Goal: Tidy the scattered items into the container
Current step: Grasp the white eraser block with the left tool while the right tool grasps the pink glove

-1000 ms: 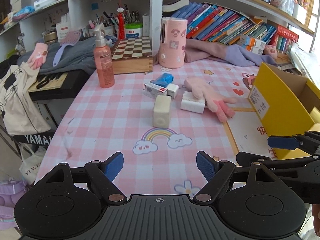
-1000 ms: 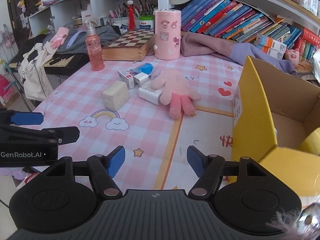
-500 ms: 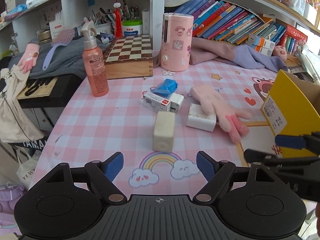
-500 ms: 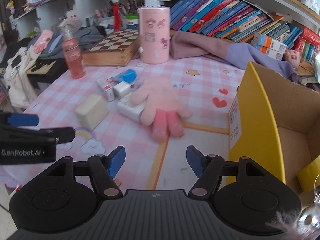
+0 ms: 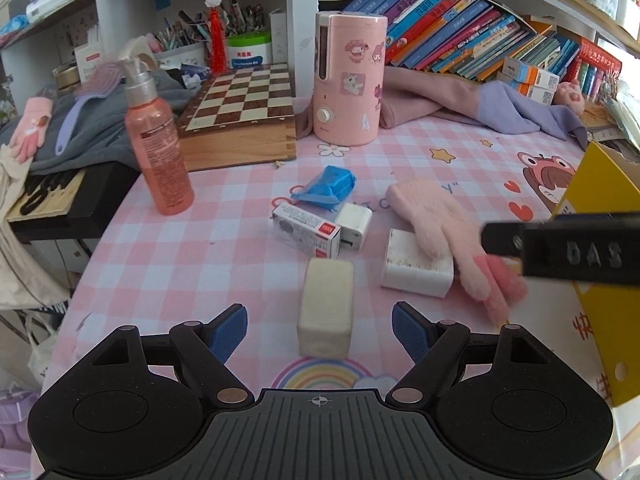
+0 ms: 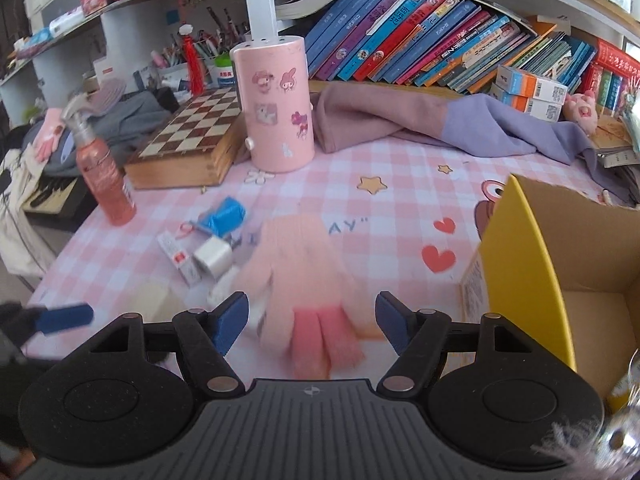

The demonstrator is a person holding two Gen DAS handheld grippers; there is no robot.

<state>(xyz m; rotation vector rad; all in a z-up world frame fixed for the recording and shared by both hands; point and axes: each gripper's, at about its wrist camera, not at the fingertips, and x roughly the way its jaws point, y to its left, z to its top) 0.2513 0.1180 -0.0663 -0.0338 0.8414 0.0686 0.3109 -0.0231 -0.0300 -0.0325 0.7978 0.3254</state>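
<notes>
My left gripper [image 5: 320, 330] is open, its blue fingertips on either side of the near end of a cream block [image 5: 326, 308]. My right gripper [image 6: 313, 322] is open over the finger end of a pink glove [image 6: 304, 276]. The glove [image 5: 444, 228] lies partly on a white box [image 5: 416, 276]. A small medicine box [image 5: 306, 230], a white cube charger [image 5: 354, 226] and a blue packet [image 5: 328, 186] lie behind. The yellow cardboard box [image 6: 520, 264] stands open at the right.
A pink spray bottle [image 5: 156, 144], a wooden chessboard box [image 5: 240, 120] and a pink cylinder appliance [image 5: 348, 80] stand at the back. Folded pink and purple cloth [image 6: 440, 124] lies under the bookshelf. The table's left edge [image 5: 100, 240] drops off.
Both grippers moved forward over the table. The left one closed in on the cream block; the right one came over the pink glove. Both stay open.
</notes>
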